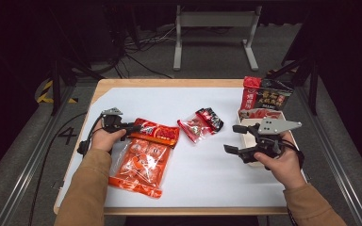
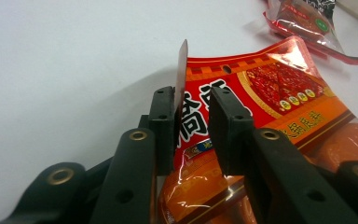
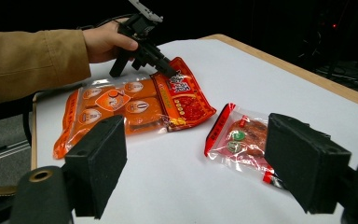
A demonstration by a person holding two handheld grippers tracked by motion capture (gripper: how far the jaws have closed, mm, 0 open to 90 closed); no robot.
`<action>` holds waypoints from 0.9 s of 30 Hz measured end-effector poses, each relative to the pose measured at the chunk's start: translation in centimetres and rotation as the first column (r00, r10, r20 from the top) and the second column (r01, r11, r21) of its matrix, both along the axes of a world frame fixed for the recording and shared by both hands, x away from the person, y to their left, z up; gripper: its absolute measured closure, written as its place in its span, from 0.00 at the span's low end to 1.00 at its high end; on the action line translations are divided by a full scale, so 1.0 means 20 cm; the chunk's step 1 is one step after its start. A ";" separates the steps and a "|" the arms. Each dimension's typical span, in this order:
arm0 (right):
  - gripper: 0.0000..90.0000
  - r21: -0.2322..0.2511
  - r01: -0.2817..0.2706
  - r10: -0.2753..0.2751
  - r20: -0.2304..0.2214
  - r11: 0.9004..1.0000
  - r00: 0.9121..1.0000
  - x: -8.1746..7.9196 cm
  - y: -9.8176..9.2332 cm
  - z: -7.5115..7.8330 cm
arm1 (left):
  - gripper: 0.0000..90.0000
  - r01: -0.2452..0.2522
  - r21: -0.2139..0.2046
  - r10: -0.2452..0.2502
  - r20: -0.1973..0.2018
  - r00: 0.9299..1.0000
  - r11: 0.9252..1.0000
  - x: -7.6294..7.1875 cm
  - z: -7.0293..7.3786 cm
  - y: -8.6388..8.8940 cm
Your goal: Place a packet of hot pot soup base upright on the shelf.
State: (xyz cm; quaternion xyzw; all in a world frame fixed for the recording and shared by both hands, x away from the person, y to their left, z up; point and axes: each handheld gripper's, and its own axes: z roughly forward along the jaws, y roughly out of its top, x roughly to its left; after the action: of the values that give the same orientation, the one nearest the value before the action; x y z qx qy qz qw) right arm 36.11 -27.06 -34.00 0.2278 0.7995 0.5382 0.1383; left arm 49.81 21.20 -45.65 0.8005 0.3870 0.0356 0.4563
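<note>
My left gripper (image 2: 193, 126) sits at the lower middle of the left gripper view with its 2 black jaws straddling the lifted top edge of the large orange and red plastic snack bag (image 2: 261, 112). The left-hand pad lies against the foil edge, but I see a slim gap before the other pad, so I read the jaws as closed most of the way and not yet pinching. In the high view that gripper (image 1: 134, 127) is at the left centre, at the red header of the bag (image 1: 143, 160), which lies flat on the white table sheet (image 1: 207, 174) and runs toward the lower left.

My right gripper (image 3: 196, 163) hangs with its 2 padded jaws wide apart and nothing between them, low in the right gripper view; in the high view it (image 1: 238, 139) hovers at the right centre over bare sheet.

Further out, 2 small clear-and-red sealed snack packets (image 1: 200, 123) lie overlapping at the middle of the high view. At the upper right stands a shallow pale tray (image 1: 241, 114) with a red and black packet (image 1: 264, 94) upright at its far end.

My judgement: the work is at an early stage. The bag is lined up for a grasp but not lifted, and the 2 small packets are untouched on the sheet, well apart from the tray. Left to do: finish the pinch, lift, and carry.
</note>
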 end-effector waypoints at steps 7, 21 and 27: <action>0.24 0.001 -0.003 0.003 -0.010 1.000 1.000 0.00 0.00 -0.02 | 0.99 -0.022 0.070 0.022 -0.009 1.000 0.997 0.00 0.00 -0.04; 0.27 -0.002 0.011 -0.011 -0.027 1.000 1.000 0.00 0.02 -0.03 | 1.00 -0.027 0.040 0.024 0.080 0.997 0.999 -0.07 0.14 0.01; 0.28 -0.006 0.011 -0.011 -0.034 1.000 0.999 0.01 0.05 -0.03 | 1.00 -0.027 -0.001 0.027 0.120 0.992 1.000 -0.12 0.22 0.05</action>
State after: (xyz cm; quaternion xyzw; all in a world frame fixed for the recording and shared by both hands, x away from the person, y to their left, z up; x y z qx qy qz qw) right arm 36.33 -26.04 -34.54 0.2411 0.8021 0.5311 0.1283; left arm 47.48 22.24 -41.35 0.7918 0.3696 0.0901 0.4779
